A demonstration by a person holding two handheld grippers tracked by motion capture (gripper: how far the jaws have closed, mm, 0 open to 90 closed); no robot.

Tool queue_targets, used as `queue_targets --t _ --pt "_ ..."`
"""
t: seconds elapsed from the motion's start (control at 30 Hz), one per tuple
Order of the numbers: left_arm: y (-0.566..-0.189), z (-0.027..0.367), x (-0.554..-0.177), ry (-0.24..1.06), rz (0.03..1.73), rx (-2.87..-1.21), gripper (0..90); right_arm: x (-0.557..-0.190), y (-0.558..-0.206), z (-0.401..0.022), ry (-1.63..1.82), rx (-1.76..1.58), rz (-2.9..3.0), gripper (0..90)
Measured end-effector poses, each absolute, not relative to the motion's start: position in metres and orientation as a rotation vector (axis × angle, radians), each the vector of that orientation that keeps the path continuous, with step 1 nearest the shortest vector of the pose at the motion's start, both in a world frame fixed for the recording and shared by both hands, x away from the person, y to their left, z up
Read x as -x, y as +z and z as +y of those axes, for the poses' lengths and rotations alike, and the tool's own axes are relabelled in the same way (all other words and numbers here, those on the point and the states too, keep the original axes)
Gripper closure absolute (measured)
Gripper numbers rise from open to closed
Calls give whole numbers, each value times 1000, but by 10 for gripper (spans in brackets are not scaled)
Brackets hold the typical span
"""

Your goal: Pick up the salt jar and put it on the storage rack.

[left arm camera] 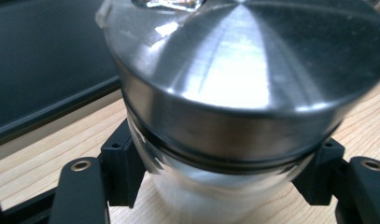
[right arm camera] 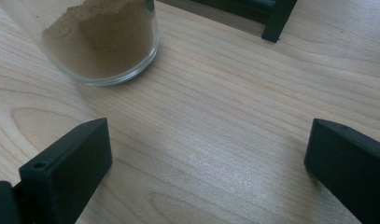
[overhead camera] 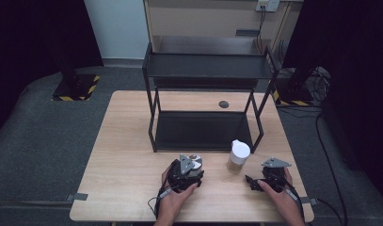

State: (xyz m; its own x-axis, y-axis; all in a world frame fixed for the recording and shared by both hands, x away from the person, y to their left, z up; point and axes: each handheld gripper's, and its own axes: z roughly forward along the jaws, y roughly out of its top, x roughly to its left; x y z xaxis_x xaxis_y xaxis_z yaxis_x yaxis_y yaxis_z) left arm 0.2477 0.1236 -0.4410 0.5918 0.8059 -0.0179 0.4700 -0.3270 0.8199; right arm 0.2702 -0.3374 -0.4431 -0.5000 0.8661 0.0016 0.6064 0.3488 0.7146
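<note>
A glass jar with a steel lid (left arm camera: pixel 243 88) stands on the wooden table (overhead camera: pixel 128 155), just in front of the black rack. My left gripper (left arm camera: pixel 220 179) is shut on it, its pads (left arm camera: pixel 122 163) pressing the glass on both sides below the lid. From above, that jar (overhead camera: pixel 195 160) sits at the tip of the left gripper (overhead camera: pixel 191 170). A second jar with a white lid (overhead camera: pixel 238 155), holding brown powder (right arm camera: pixel 101 39), stands to the right. My right gripper (overhead camera: pixel 250 181) rests open on the table beside it, and nothing lies between the jaws of the right gripper (right arm camera: pixel 208 154).
A black two-shelf metal rack (overhead camera: pixel 205 66) stands at the middle back of the table, with one foot (right arm camera: pixel 276 21) close to the powder jar. A small dark disc (overhead camera: pixel 223 104) lies behind the rack. Bare wood stretches to the left of my left hand.
</note>
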Motion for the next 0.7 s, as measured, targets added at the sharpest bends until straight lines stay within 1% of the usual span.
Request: queue_targets --t 0.33,0.7 --pt "-429 125 -241 549 1013 -1959 298 -270 -443 -337 943 -1294 2239 13" --pt "-422 125 -237 559 1035 -1938 298 -270 -443 -337 942 -1294 2240 13"
